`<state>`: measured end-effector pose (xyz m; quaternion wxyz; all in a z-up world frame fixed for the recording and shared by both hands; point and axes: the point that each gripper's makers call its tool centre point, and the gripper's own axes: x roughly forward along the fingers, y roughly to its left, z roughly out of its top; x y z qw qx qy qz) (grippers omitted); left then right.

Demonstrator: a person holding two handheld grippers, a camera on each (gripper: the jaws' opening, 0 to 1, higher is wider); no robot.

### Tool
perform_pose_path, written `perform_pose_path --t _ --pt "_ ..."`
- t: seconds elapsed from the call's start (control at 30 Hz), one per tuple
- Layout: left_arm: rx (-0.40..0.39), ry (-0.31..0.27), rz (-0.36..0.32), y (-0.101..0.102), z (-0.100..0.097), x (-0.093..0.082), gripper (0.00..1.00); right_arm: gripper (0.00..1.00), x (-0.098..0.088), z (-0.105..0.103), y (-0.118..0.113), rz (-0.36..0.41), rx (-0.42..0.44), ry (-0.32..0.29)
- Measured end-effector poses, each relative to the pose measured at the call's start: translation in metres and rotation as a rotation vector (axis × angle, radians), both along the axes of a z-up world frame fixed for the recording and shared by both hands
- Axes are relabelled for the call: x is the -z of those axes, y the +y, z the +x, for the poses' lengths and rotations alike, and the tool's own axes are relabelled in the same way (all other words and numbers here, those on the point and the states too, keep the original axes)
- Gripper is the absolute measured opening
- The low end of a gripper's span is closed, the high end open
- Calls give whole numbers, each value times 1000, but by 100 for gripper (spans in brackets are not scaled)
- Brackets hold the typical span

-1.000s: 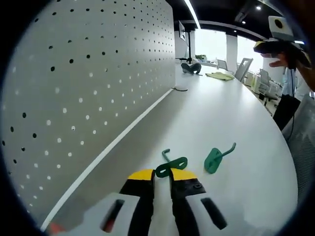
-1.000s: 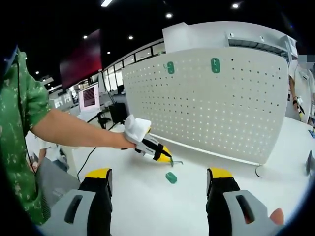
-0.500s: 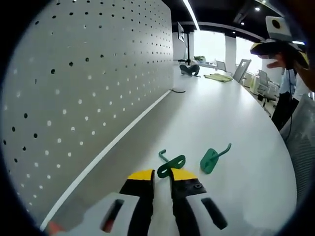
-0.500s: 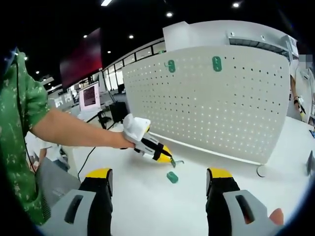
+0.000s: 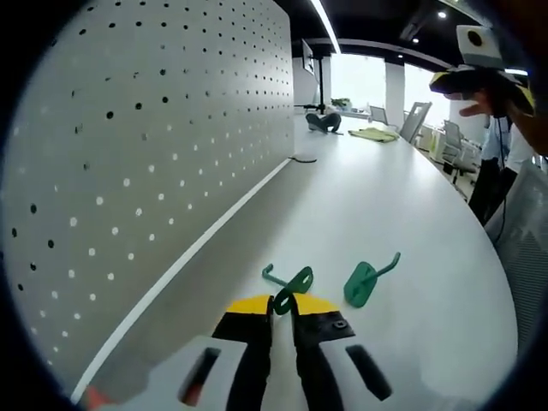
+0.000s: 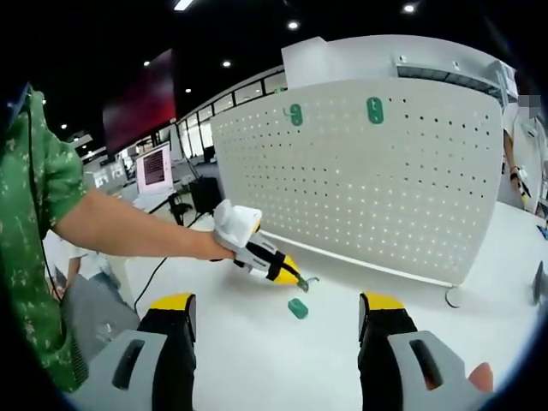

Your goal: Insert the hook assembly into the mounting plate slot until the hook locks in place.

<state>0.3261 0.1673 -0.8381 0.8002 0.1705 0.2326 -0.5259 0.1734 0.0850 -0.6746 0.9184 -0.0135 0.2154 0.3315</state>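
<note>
Pinching a glossy green hook in the narrowed left gripper; right gripper gaping wide, holding nothing.

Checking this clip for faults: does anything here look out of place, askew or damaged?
Nothing stands out. The left tongs pinch one green hook at the table, a second green hook lies beside it, and two green hooks already hang on the pegboard.

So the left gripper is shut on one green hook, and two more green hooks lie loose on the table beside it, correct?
Not quite: just one other green hook lies loose on the table, as the left gripper view shows. The left gripper is indeed shut on a green hook.
</note>
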Motion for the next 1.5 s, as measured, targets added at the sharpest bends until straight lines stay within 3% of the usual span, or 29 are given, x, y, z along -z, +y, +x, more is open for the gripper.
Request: perform_pose_path --t 0.47,0.87,1.1,1.5 --pt "26 -40 -6 -5 -9 -13 3 79 -1 -1 4 -3 -14 -3" --pt "45 -82 26 -6 -17 -10 2 79 -3 -1 4 -7 -16 -6" --pt "59 -134 61 -6 -20 -12 1 79 -4 0 5 -9 -20 -9" --pt "92 -303 123 -4 -24 -29 1 78 -7 0 8 -9 -30 -15"
